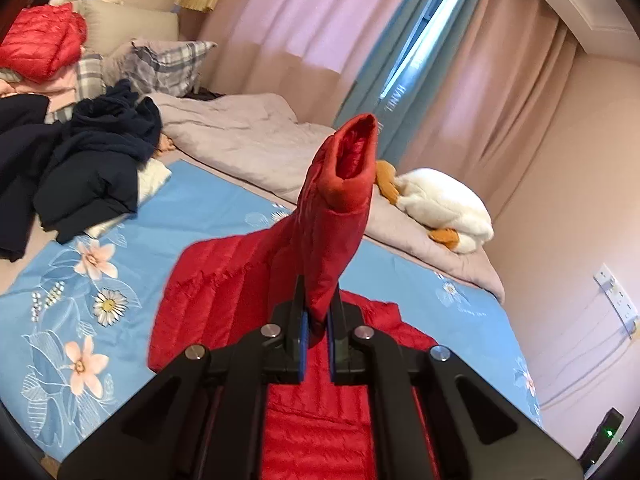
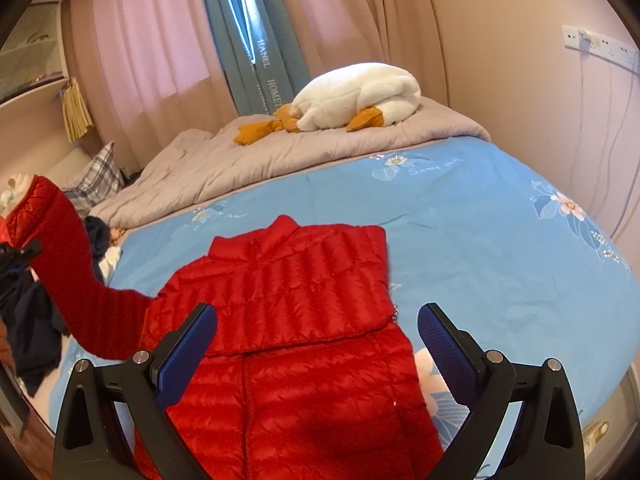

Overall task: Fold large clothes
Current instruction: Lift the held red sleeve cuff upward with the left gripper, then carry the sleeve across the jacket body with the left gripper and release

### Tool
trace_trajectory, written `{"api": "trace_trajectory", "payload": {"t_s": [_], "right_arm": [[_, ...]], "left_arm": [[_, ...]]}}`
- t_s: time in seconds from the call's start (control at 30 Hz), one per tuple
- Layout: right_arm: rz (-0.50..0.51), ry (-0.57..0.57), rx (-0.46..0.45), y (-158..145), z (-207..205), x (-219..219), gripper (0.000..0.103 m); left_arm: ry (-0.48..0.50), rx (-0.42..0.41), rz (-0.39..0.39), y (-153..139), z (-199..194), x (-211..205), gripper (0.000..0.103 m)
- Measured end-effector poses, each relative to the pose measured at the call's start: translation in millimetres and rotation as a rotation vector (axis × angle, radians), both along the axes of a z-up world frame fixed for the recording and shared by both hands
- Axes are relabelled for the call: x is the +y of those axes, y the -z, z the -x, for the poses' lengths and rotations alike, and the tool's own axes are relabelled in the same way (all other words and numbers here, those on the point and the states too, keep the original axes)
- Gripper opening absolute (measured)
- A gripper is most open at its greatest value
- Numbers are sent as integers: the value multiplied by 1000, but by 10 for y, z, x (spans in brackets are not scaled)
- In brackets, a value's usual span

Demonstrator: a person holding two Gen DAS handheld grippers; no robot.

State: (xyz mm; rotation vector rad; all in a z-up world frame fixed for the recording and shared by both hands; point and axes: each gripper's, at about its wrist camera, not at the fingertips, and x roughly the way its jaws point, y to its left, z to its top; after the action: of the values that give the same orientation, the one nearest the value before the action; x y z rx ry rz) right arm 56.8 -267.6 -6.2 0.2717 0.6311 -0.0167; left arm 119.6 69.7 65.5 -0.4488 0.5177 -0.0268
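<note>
Red quilted sleeve (image 1: 336,216) is pinched between the closed pads of the left gripper (image 1: 316,332) and held up ahead of it. The jacket (image 2: 304,320) is spread on the blue bedsheet (image 2: 480,240) beneath the right gripper (image 2: 318,340), whose fingers are spread wide with nothing held.

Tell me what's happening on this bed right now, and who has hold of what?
A person is folding a red quilted puffer jacket laid on the blue floral bedsheet. The left gripper has its jaws shut on the jacket's sleeve, lifting it clear of the bed with the cuff pointing up. The right gripper hovers over the jacket's body with jaws open, holding nothing. That sleeve is not yet folded in.
</note>
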Motion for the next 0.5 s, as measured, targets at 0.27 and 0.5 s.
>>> {"api": "trace_trajectory", "payload": {"t_s": [0.27,0.5], "right_arm": [[-10,11,10,29,16,-55,100],[-16,18,20,61,21,-88,100]], "left_arm": [[54,28,-2,114,-46,-214,6],[85,57,-28,211,-93,-333,6]]}}
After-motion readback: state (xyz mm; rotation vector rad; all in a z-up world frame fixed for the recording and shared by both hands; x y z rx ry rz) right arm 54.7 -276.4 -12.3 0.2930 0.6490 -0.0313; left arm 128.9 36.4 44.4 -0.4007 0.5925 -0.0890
